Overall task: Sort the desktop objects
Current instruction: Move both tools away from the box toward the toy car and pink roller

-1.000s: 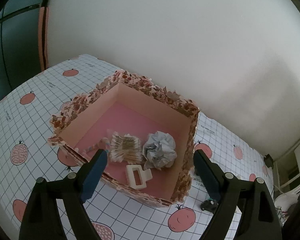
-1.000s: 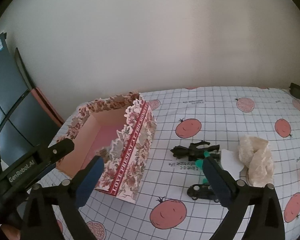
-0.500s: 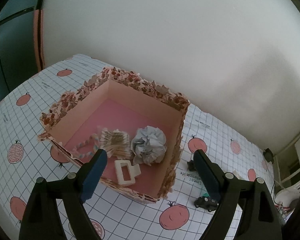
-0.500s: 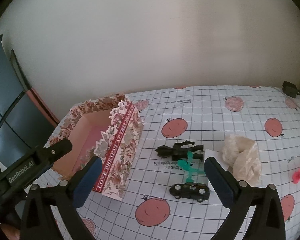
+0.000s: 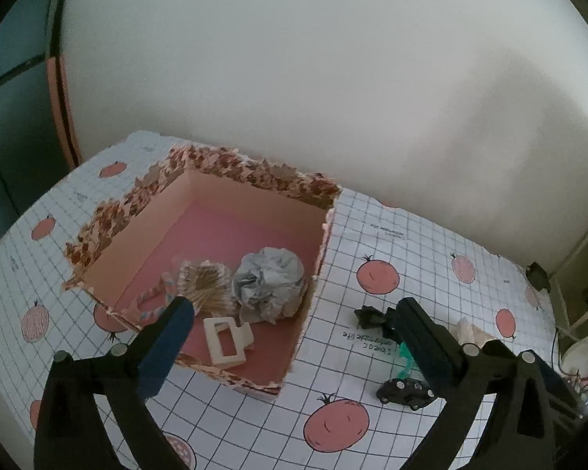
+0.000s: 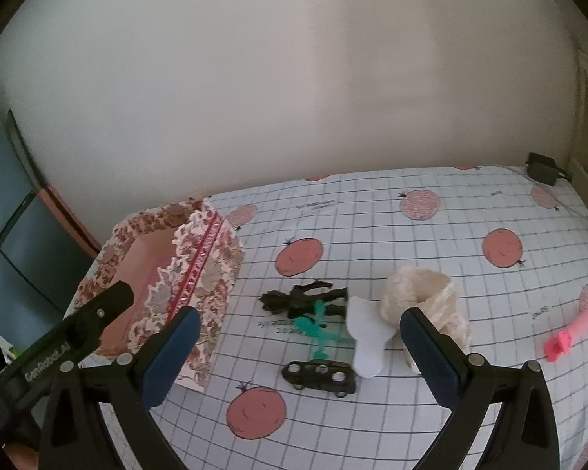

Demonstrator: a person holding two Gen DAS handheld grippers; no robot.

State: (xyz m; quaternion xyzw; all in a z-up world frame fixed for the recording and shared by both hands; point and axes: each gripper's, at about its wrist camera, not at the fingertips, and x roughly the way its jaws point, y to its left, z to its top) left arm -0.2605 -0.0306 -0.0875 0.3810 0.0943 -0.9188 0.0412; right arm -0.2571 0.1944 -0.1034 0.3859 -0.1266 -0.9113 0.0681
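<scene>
The left tongs [image 5: 290, 315] have just been opening and stand spread over the floral box [image 5: 254, 188], nothing between them; the right tongs [image 6: 296, 323] are spread and empty above the toy car [image 6: 319, 376], green figure [image 6: 317, 327] and dark figure [image 6: 294, 299] on the desk [image 6: 411, 243].

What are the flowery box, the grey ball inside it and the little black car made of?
Flowery box: likely cardboard, with thin stiff walls, a printed outside and a matte pink inside. Grey ball: looks like crumpled paper, full of sharp creases. Little black car: probably moulded plastic, dark with a slight sheen, though metal cannot be ruled out.
</scene>
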